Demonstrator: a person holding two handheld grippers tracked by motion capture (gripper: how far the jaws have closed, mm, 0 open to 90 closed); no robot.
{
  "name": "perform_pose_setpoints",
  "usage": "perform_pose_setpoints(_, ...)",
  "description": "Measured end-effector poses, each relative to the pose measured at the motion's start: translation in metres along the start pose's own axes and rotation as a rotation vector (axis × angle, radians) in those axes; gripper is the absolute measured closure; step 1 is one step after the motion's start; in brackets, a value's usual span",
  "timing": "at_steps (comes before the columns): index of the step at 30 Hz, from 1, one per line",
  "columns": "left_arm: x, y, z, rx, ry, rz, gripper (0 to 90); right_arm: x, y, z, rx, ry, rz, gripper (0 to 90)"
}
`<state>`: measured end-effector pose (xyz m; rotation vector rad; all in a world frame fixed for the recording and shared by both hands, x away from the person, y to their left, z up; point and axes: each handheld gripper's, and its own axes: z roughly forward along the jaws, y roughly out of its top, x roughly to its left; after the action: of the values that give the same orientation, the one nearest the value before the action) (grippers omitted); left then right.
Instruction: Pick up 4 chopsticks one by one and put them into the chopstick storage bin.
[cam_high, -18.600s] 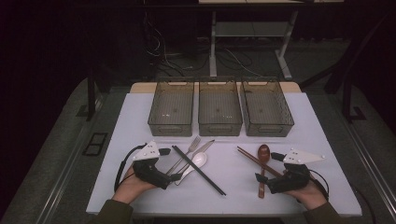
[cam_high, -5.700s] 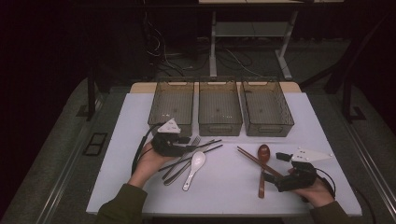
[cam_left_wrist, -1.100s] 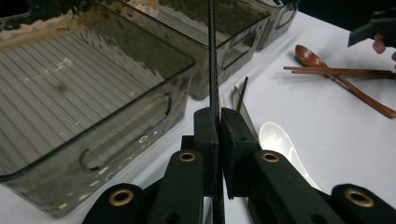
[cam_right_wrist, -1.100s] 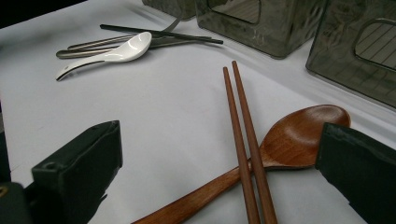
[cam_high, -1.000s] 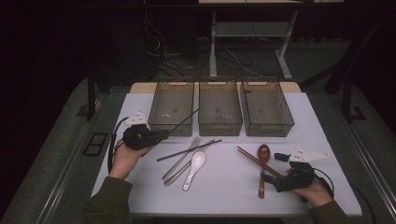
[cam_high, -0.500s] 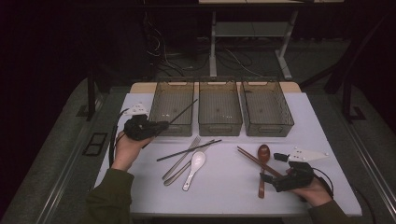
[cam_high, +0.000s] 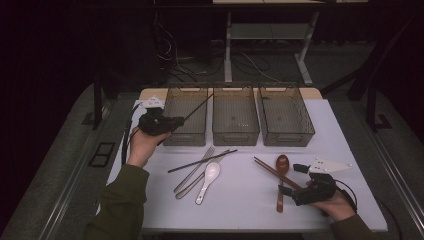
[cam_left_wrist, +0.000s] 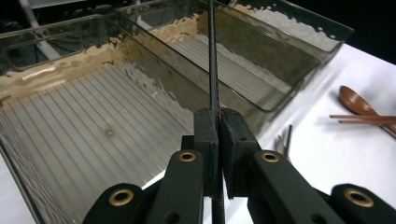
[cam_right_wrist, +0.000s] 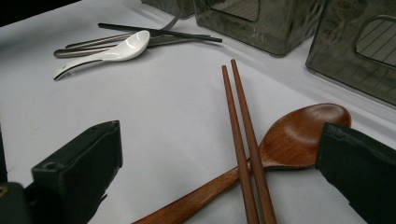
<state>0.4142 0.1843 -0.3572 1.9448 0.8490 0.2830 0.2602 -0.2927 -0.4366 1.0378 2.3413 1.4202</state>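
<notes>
My left gripper (cam_high: 175, 121) (cam_left_wrist: 217, 126) is shut on a thin black chopstick (cam_high: 197, 107) (cam_left_wrist: 213, 65), which slants up over the left bin (cam_high: 186, 116) (cam_left_wrist: 88, 140). A second black chopstick (cam_high: 202, 161) (cam_right_wrist: 159, 31) lies on the table across a metal fork (cam_high: 196, 167) and a metal spoon (cam_high: 190, 184), beside a white ceramic spoon (cam_high: 209, 179) (cam_right_wrist: 112, 50). My right gripper (cam_high: 287, 192) (cam_right_wrist: 219, 172) rests open on the table at the front right. Its jaws stand apart on either side of a wooden spoon (cam_high: 281, 170) (cam_right_wrist: 299, 135) and a pair of brown chopsticks (cam_high: 272, 171) (cam_right_wrist: 240, 135).
Three smoky clear plastic bins stand in a row at the back of the white table (cam_high: 240, 210): left, middle (cam_high: 235, 117) and right (cam_high: 285, 117). All three look bare inside. A dark floor surrounds the table.
My left hand has carried the black chopstick up and toward the back left, from beside the cutlery to over the left bin. The right gripper has stayed still.
</notes>
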Motion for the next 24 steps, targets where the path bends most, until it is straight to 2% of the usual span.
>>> perform_pose_setpoints(11,0.021,0.018,0.022,0.019,0.062,-0.032,84.5,0.000,0.000,-0.001,-0.002,-0.001,0.008,0.3)
perform_pose_setpoints(13,0.024,0.021,0.026,0.025,0.074,-0.027,84.5,0.000,0.000,0.000,-0.001,0.001,0.008,0.3)
perform_pose_setpoints(16,0.029,0.022,0.031,0.033,0.092,-0.036,84.5,-0.001,0.000,-0.001,-0.003,0.003,0.010,0.3)
perform_pose_setpoints(19,0.034,0.022,0.036,0.037,0.116,-0.027,84.4,-0.001,0.000,-0.001,-0.006,0.002,0.010,0.3)
perform_pose_setpoints(24,0.042,0.018,0.045,0.073,0.154,-0.039,84.5,-0.001,0.000,-0.001,-0.007,0.001,0.007,0.3)
